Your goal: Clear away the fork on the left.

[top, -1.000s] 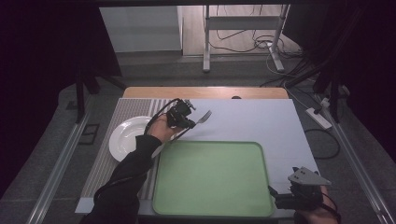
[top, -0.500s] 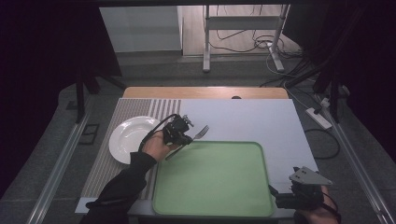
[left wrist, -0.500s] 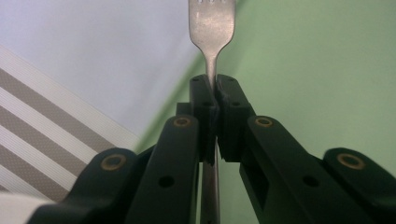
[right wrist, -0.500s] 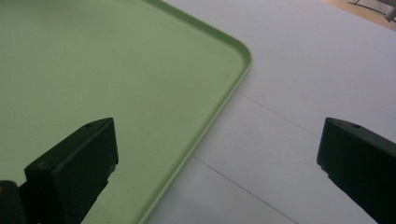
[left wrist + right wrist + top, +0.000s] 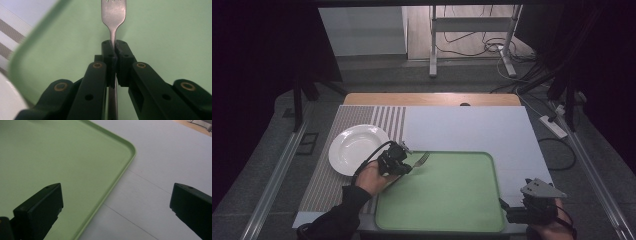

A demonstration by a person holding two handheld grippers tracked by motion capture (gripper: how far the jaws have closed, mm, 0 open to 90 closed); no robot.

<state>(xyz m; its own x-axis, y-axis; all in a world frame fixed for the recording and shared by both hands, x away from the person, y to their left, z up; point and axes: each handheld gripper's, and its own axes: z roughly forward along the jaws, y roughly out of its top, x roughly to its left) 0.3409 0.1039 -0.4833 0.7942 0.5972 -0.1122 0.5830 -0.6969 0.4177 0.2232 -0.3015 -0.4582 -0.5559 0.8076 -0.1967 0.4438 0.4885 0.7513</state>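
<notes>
The left gripper (image 5: 113,53) has its two black jaws pressed together on the thin neck of a metal fork (image 5: 113,15). In the left gripper view the handle of the fork passes between the pads and goes on below them, toward the body of the gripper. The wider upper part of the fork rises straight ahead of the jaws, and its tines run out past the top edge of that view. Directly under and ahead of the jaws lies the flat inside of a green tray (image 5: 162,30). The rounded corner of the tray curves to the left of the jaws, and beyond that corner there is a striped placemat (image 5: 7,37).

In the high view the left gripper (image 5: 404,164) is over the near left corner of the tray (image 5: 447,192), with the fork (image 5: 419,160) pointing from the jaws over the tray. A white plate (image 5: 354,148) lies on the striped placemat (image 5: 384,120) just beside the gripper, on the side away from the tray.

The right gripper (image 5: 116,202) has its jaws spread wide, with nothing between them. Between the two jaws, and below them, the right edge of the tray (image 5: 117,182) runs across a pale table cover (image 5: 160,170). In the high view this gripper (image 5: 507,214) sits at the near right corner of the tray, well apart from the fork.
</notes>
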